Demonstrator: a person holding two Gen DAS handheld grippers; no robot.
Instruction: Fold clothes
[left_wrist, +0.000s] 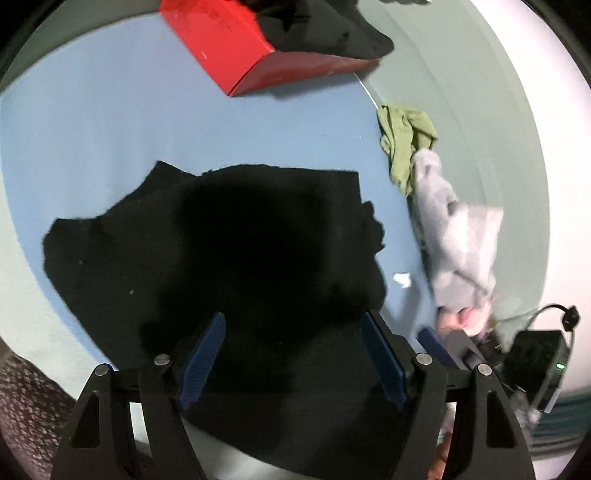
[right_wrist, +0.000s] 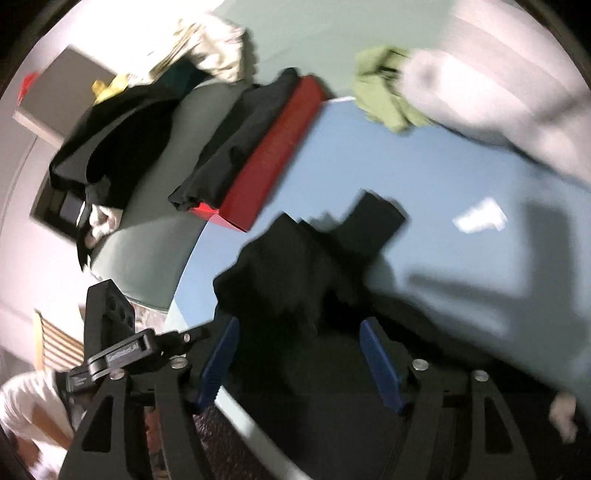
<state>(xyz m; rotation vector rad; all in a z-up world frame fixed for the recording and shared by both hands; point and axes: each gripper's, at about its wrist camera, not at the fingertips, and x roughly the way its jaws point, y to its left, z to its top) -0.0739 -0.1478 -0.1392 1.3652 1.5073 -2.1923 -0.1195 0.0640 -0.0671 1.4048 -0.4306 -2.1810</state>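
A black garment (left_wrist: 229, 251) lies spread on the blue mat (left_wrist: 110, 122); its near edge runs under my left gripper (left_wrist: 293, 325), which is open above it with nothing between its blue pads (left_wrist: 201, 362). In the right wrist view the same black garment (right_wrist: 295, 266) lies bunched on the mat (right_wrist: 461, 170). My right gripper (right_wrist: 299, 332) is open just over its near part. The right wrist view is blurred by motion.
A red box (left_wrist: 229, 48) with folded black clothes (left_wrist: 325, 29) on top stands at the far side. An olive garment (left_wrist: 404, 140) and a grey one (left_wrist: 454, 243) lie at the mat's right edge. A white scrap (left_wrist: 402, 279) lies nearby. More clothes (right_wrist: 110, 133) are piled far left.
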